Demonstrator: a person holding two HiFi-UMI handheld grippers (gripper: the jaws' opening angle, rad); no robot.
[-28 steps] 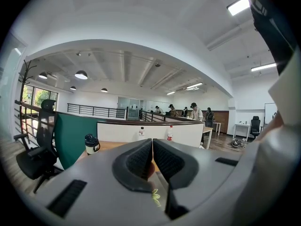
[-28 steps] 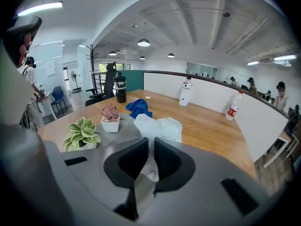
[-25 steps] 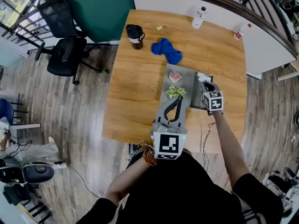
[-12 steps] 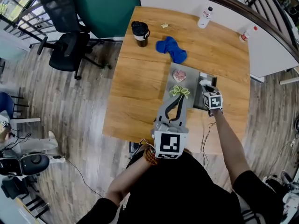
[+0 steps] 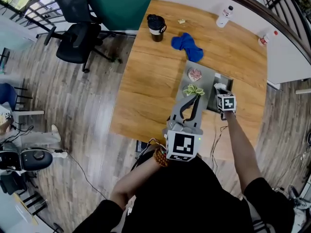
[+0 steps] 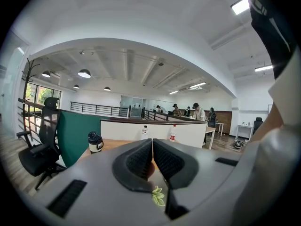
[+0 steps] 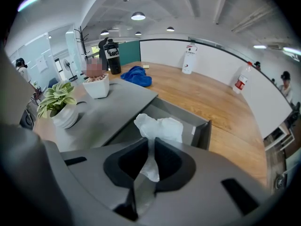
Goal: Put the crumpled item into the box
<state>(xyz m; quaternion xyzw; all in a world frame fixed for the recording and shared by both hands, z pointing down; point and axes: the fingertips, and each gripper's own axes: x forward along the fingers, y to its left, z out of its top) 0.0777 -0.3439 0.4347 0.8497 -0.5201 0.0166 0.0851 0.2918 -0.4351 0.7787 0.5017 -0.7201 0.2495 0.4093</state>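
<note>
A white crumpled paper (image 7: 159,127) hangs between the jaws of my right gripper (image 7: 151,144), right over the open drawer (image 7: 203,132) of a grey box (image 7: 117,102). The pads still pinch the lower part of the paper, though the jaws have just been opening a little. In the head view the right gripper (image 5: 222,92) points down at the drawer (image 5: 214,106) on the right side of the box (image 5: 206,76), with the paper (image 5: 221,87) at its tip. My left gripper (image 5: 195,98) is held level near the box's front, shut with nothing in it (image 6: 152,145).
Two small potted plants stand on the box top: a green one (image 5: 194,89) and a pink one (image 5: 195,74). A blue cloth (image 5: 189,41), a black mug (image 5: 156,27) and two bottles (image 5: 223,16) (image 5: 266,37) sit farther back. An office chair (image 5: 77,47) stands left of the table.
My right gripper has sunk and tipped down towards the open drawer with the paper in it. The head view has shifted a little. The left gripper has kept still.
</note>
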